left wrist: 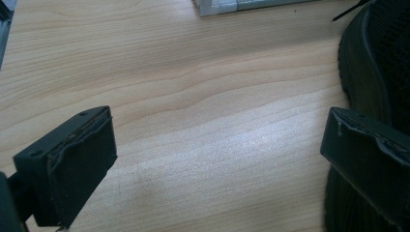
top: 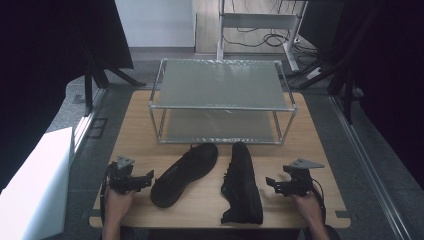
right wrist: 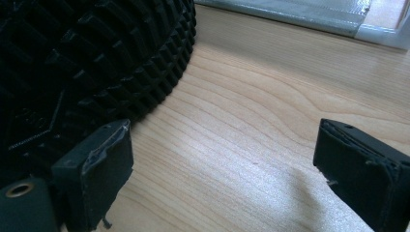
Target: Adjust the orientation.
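Item 1. Light wooden table (top: 135, 130): bears all that follows; bare grain between both sets of jaws in the gripper views.

Item 2. Two-tier metal-framed rack with grey shelf panels (top: 222, 82): stands at the table's far half, both shelves bare. Likely destination for the footwear. Its lower rear corners are hard to read through the frame.

Item 3. Black lace-up mesh shoe, left of pair (top: 184, 173): lies upright and angled, toe towards the rack, just beside the left gripper (top: 142, 181). In the left gripper view only its rubber side wall (left wrist: 360, 63) shows, cut off at the edge.

Item 4. Black shoe tipped on its side (top: 242, 183): lies near the table's front edge, its heavily lugged sole (right wrist: 72, 63) facing the right gripper (top: 272, 183). Its opening and laces face away from that gripper.

Item 5. Left gripper: jaws spread wide, holding nothing, resting low by the table.

Item 6. Right gripper: jaws likewise wide apart and empty, low by the table.

Handling note, as judgement: approach each shoe at the heel or collar, where the jaws can span a firm edge; the broad sole looks too wide to pinch flat. Close squarely, lift clear of the rack's front rail before moving in.
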### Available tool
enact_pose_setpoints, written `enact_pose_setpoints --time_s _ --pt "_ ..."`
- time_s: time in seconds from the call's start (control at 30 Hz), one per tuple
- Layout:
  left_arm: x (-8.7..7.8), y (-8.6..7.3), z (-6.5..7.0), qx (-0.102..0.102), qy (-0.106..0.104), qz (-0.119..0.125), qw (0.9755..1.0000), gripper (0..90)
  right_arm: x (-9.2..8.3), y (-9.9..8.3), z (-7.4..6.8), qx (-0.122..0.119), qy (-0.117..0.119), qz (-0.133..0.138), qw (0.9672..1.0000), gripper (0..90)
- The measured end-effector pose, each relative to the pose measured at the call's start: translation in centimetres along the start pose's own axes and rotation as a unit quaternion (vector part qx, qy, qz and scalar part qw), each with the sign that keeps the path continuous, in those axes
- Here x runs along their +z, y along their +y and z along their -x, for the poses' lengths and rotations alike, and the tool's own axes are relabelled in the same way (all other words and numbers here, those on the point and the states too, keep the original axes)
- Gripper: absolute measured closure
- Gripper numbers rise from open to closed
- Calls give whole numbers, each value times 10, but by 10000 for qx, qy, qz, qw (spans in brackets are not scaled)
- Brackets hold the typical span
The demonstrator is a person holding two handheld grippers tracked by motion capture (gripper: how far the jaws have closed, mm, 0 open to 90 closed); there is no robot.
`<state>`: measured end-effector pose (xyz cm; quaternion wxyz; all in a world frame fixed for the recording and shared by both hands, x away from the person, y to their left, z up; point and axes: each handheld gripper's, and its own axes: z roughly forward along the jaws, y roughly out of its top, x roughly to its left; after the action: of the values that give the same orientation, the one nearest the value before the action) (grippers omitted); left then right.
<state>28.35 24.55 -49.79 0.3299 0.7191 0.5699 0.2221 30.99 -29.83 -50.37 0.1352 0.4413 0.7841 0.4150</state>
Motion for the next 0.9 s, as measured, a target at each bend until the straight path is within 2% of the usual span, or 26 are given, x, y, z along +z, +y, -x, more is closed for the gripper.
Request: enact_pose_setpoints --time_s 0.4,0.6,0.73,0.9 --pt "7 0 1 117 -68 -131 9998 0 2 -1 1 40 21 -47 10000 84" --pt "9 0 10 400 -123 -247 9988 0 2 -1 1 49 35 -78 10000 88" --pt "7 -2 15 465 -242 -305 9982 0 3 -1 1 47 75 -92 9999 95" --pt "6 -3 22 608 -263 -342 9972 0 2 -1 1 53 74 -83 9999 95"
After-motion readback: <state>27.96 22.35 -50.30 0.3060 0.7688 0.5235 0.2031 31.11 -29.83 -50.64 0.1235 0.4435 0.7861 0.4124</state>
